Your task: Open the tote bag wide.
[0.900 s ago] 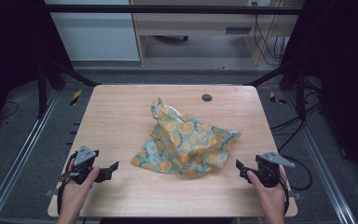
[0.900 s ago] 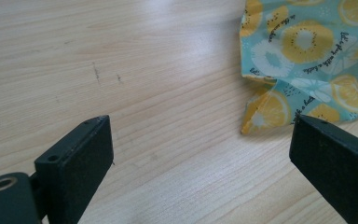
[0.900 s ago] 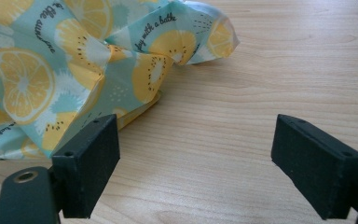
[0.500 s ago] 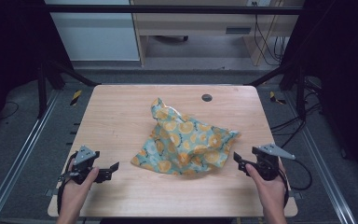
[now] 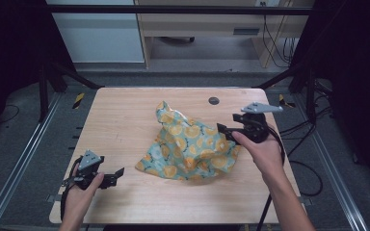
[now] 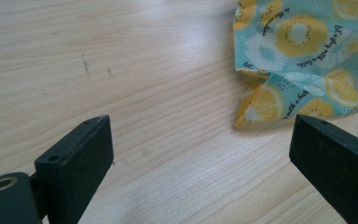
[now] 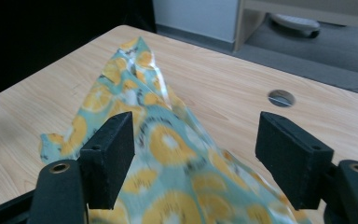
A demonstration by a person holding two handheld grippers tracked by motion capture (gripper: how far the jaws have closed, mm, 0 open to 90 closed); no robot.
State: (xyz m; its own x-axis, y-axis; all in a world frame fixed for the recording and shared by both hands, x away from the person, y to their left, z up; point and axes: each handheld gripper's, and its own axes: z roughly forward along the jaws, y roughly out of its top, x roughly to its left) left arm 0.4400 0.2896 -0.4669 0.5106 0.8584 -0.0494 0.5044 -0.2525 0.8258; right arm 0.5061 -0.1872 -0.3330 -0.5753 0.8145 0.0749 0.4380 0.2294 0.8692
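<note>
A teal cloth (image 5: 188,144) printed with orange citrus slices lies crumpled in the middle of the wooden table (image 5: 125,110), one corner peaked up at the far side. My right gripper (image 5: 226,124) hovers at the cloth's right edge and points left. Its jaws stand apart over the cloth (image 7: 168,140) without pressing it, as the right gripper (image 7: 196,123) view shows. My left gripper (image 5: 117,175) rests low near the front left. It is open over bare wood in the left gripper (image 6: 200,126) view, with a cloth corner (image 6: 261,105) just ahead to the right.
A round dark grommet hole (image 5: 214,100) sits in the table near the far edge, behind the right gripper. Metal frame rails (image 5: 24,159) run along both sides. Cables (image 5: 298,168) trail on the floor to the right.
The right hand has moved from the front right corner forward and leftward, up to the cloth's right edge. The left hand and the cloth have stayed put.
</note>
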